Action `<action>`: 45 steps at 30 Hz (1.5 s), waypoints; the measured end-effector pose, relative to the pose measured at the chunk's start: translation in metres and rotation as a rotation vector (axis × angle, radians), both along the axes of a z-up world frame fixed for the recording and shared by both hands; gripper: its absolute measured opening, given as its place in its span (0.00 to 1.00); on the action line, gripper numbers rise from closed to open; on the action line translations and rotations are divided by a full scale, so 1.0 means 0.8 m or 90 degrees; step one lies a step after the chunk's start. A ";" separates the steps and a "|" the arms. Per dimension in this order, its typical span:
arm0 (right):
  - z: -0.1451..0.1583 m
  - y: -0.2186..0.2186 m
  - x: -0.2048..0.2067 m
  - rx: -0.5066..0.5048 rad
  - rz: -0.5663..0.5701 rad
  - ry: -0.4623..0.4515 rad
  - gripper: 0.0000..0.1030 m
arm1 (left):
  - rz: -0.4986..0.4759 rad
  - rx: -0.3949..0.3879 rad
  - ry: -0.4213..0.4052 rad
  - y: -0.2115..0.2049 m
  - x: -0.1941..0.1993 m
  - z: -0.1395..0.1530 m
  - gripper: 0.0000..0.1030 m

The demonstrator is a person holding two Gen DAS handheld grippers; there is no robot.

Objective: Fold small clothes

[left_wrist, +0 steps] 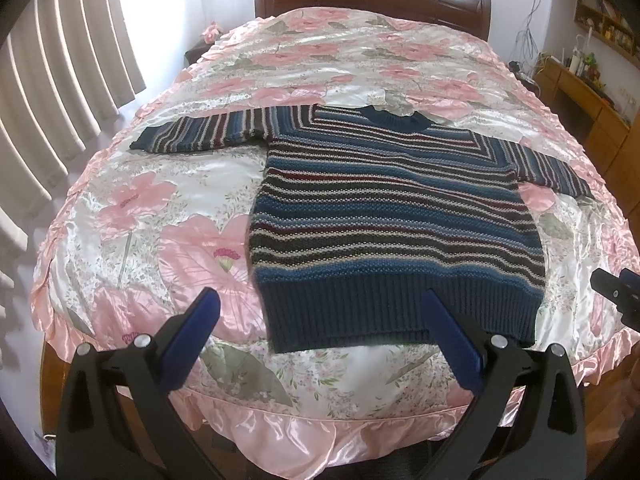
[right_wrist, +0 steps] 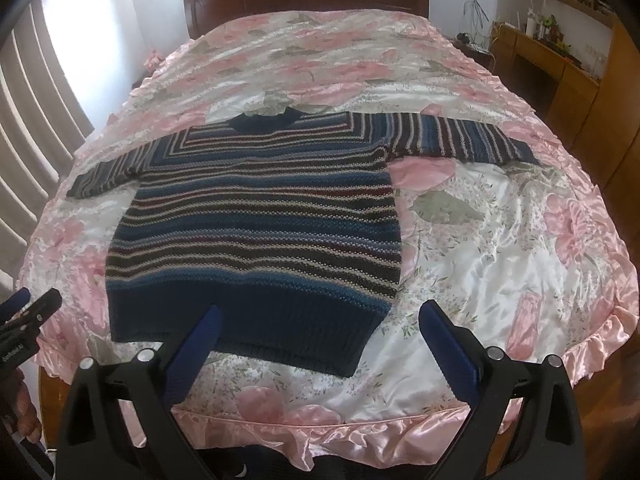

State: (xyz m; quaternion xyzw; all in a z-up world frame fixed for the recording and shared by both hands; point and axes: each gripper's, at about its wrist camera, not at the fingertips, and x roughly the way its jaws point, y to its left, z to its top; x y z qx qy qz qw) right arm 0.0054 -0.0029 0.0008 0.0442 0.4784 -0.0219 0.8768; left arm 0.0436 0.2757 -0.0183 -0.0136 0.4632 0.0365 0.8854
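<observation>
Pre-fold stage, nothing grabbed yet. Sweater (left_wrist: 384, 216) lies flat, front up, on the bed cover (left_wrist: 168, 208), sleeves spread left and right, hem at the near edge, collar far. Left gripper (left_wrist: 320, 336) is spread wide and empty, hovering just short of the hem's left part. Right gripper (right_wrist: 320, 336) is likewise wide apart and empty, near the hem's right corner. Next, probably pinch a sleeve cuff or side edge and fold inward. No containers in play.

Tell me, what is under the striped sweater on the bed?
The striped sweater lies flat, sleeves spread, directly on the pink floral bedspread, which shows all around it. Nothing else is visible beneath; whatever the knit covers stays hidden. Both open grippers hover near its hem.
</observation>
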 end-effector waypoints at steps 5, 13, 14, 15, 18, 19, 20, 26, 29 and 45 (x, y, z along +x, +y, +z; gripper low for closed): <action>0.001 0.000 0.000 -0.002 0.001 -0.002 0.96 | -0.001 0.015 0.009 -0.005 0.003 0.005 0.97; 0.000 -0.001 0.003 0.001 -0.001 0.004 0.96 | 0.000 0.015 0.008 -0.005 0.002 0.004 0.97; 0.000 -0.002 0.003 0.002 -0.002 0.005 0.96 | 0.000 0.013 0.007 -0.005 0.002 0.004 0.97; -0.003 -0.002 0.004 0.003 -0.003 0.007 0.96 | -0.001 0.013 0.007 -0.005 0.002 0.004 0.97; -0.004 -0.004 0.004 0.008 -0.004 0.009 0.96 | 0.000 0.010 0.007 -0.004 0.002 0.004 0.97; -0.004 -0.005 0.005 0.010 -0.004 0.009 0.96 | 0.001 0.009 0.007 -0.004 0.002 0.004 0.97; -0.004 -0.005 0.005 0.011 -0.004 0.009 0.96 | 0.000 0.008 0.007 -0.004 0.003 0.004 0.97; -0.007 -0.005 0.004 0.011 -0.004 0.010 0.96 | 0.000 -0.001 0.009 -0.004 0.004 0.005 0.97; -0.007 -0.006 0.004 0.012 -0.004 0.009 0.96 | -0.002 -0.002 0.010 -0.005 0.006 0.006 0.97; 0.016 -0.032 0.019 0.024 0.008 -0.007 0.96 | 0.019 0.015 0.017 -0.015 0.012 0.025 0.97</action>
